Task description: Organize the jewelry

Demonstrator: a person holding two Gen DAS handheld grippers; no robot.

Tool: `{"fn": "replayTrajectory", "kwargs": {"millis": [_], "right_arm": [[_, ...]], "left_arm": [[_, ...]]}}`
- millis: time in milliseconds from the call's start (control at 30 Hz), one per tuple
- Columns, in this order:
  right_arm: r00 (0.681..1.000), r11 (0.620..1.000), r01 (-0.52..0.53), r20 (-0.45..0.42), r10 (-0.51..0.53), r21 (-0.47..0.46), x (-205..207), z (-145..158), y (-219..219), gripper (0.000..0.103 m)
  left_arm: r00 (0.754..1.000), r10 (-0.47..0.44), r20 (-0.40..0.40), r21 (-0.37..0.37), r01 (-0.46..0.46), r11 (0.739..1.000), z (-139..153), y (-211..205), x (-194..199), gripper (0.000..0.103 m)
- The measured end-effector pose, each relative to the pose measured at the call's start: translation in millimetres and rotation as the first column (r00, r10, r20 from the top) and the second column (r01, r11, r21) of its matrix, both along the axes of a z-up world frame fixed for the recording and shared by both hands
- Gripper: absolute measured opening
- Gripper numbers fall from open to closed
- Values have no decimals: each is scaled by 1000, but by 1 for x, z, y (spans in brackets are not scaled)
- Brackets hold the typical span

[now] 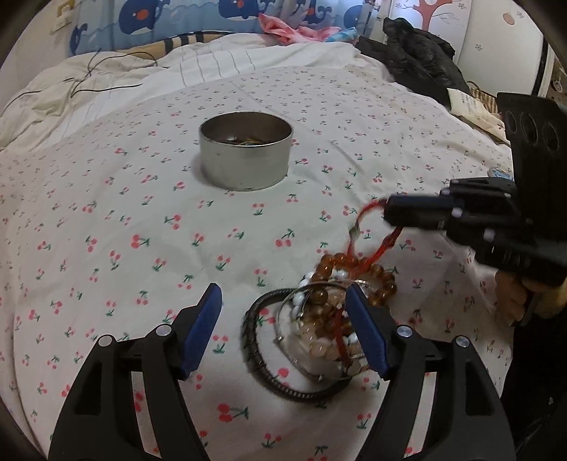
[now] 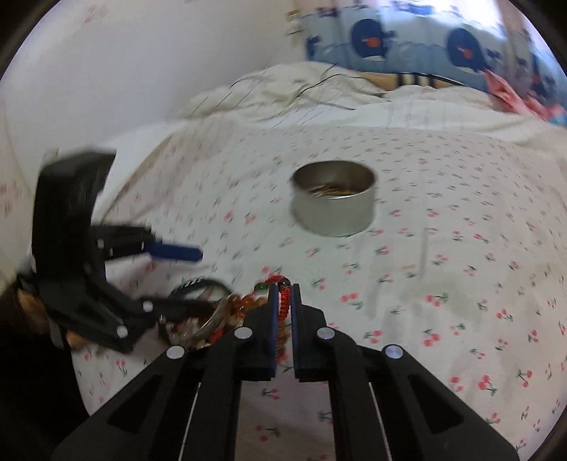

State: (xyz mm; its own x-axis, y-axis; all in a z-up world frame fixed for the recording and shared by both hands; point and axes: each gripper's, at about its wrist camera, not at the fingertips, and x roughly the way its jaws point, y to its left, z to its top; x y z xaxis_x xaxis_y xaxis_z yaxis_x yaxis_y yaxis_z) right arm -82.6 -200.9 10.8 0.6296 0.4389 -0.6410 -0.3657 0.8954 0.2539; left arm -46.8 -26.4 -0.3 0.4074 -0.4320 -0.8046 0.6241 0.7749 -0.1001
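Note:
A pile of jewelry (image 1: 329, 315) lies on the cherry-print sheet: amber and white bead bracelets, a silver bangle and a black coiled band (image 1: 255, 354). My left gripper (image 1: 283, 301) is open and empty, its right finger over the pile. My right gripper (image 2: 284, 289) is shut on a red braided cord bracelet (image 2: 283, 301) and holds it above the pile; in the left wrist view the red cord (image 1: 372, 230) hangs from it, its lower end among the amber beads. A round metal tin (image 1: 246, 150) stands farther back with gold pieces inside; it also shows in the right wrist view (image 2: 333, 196).
The bed sheet (image 1: 141, 212) spreads around the tin. A rumpled white duvet (image 1: 88, 88) with a thin black cable lies behind. A black bag (image 1: 418, 60) and papers sit at the far right. A blue whale-print pillow (image 1: 212, 14) is at the head.

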Motion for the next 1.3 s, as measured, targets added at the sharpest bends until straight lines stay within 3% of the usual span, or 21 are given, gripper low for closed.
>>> {"fn": "replayTrajectory", "kwargs": {"millis": [133,267,333,600,800,867,967,1167,1300], "right_arm": [[998,998,64,-26,-63,25,5,-3,-13,7],[995,995,91,-41,-90,33,7,-4,-21,7],[995,994,98,-39,-97,39,6,-3,-24,7],[994,994,103,-43,-102,44,8,-4,-25,7],[994,994,99,-50,-97,39,9,-6,-24,7],[994,994,99,-51,-97,38,8,-6,-24,7],[994,994,105,-48,-103,41,8,-6,-25,7],[992,991,122,-33,-120,55,8,-2,-29,7],[992,991,121,-35,-119,55,8,-2,-29,7]], "left_arm": [[998,-55,-28,-15,55,998,-6,-12,6,68],[988,-144,-62,-12,144,990,-11,-24,5,29],[989,-139,-52,-1,140,990,-12,-24,5,22],[989,-67,-131,-134,49,990,-2,-1,20,17],[983,-76,-169,-135,54,989,-7,0,21,17],[984,-87,-157,-130,67,989,-6,-1,18,10],[986,-85,-147,-148,63,987,-2,2,16,9],[987,-73,-145,-291,28,956,16,20,19,5],[985,-70,-157,-339,13,941,20,28,22,5]]}}
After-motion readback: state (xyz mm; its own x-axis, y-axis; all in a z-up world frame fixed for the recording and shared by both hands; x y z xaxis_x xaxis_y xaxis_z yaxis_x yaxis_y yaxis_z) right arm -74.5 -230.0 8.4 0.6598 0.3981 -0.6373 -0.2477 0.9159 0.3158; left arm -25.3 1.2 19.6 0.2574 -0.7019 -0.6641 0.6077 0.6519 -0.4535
